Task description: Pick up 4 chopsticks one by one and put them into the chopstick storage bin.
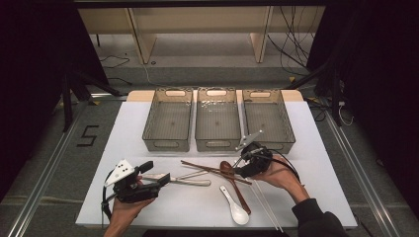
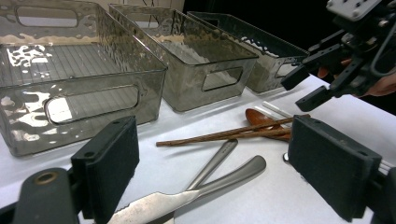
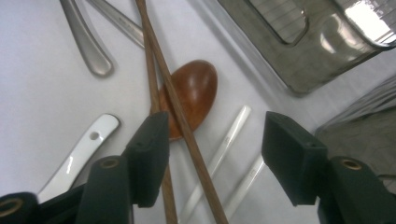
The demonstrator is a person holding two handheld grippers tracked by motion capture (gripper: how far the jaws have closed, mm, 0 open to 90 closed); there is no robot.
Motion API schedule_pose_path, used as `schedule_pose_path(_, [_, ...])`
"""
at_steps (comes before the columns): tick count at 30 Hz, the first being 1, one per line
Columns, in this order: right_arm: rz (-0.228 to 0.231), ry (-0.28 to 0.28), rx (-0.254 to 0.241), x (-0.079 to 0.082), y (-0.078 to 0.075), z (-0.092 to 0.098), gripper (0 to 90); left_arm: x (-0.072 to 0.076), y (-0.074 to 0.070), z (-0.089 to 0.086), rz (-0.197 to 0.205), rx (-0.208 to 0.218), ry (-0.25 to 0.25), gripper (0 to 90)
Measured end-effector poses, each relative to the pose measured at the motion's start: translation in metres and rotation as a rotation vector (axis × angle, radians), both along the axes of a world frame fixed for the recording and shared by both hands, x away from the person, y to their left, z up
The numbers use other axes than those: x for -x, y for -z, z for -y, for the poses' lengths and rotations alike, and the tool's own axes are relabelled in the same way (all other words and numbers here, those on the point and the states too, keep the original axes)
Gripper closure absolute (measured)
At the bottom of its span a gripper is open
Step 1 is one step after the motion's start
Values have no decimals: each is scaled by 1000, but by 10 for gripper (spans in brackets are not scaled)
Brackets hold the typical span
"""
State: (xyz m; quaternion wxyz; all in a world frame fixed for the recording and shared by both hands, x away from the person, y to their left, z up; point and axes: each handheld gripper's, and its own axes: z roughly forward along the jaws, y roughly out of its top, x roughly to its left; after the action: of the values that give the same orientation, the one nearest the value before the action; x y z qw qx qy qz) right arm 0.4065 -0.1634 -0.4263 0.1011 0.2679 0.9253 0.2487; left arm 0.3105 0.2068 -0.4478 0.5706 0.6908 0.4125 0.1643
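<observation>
Nearest the person, the left gripper [image 1: 160,178] rests low over the table [image 1: 148,212] with its jaws spread wide and gripping nothing; the blade of a steel knife [image 2: 196,193] lies on the table between them, and no pad presses on it. A second steel handle [image 2: 215,161] crosses under the knife just beyond.

Further right, a white ceramic spoon [image 1: 234,205] lies near the front edge, and two white chopsticks [image 1: 267,205] lie beside it, running toward the edge.

The right gripper [image 1: 242,165] hangs over the middle of the cutlery, jaws partly open and clamped on nothing. In the right gripper view, the pair of brown wooden chopsticks [image 3: 173,102] runs up between its pads, crossing the bowl of a brown wooden spoon [image 3: 198,91]; whether a pad touches the sticks I cannot tell.

At the far side, three clear grey bins [image 1: 217,123] stand side by side.
</observation>
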Motion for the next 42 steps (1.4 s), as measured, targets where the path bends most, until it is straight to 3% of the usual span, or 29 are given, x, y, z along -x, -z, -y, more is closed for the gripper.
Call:
schedule_pose_path(6, [-37, -17, 29, -7, 7, -1, 494, 0, 0, 0, -3, -1, -2, 160])
schedule_pose_path(9, [-62, -52, 66, -9, 12, -3, 539, 0, 0, 0, -2, -2, -3, 160])
schedule_pose_path(19, [-90, -105, 109, -12, 21, -5, 652, 0, 0, -1, -5, -4, -5, 159])
schedule_pose_path(42, [-103, -213, 182, -11, 31, -13, 810, -1, 0, -1, -5, -7, -8, 160])
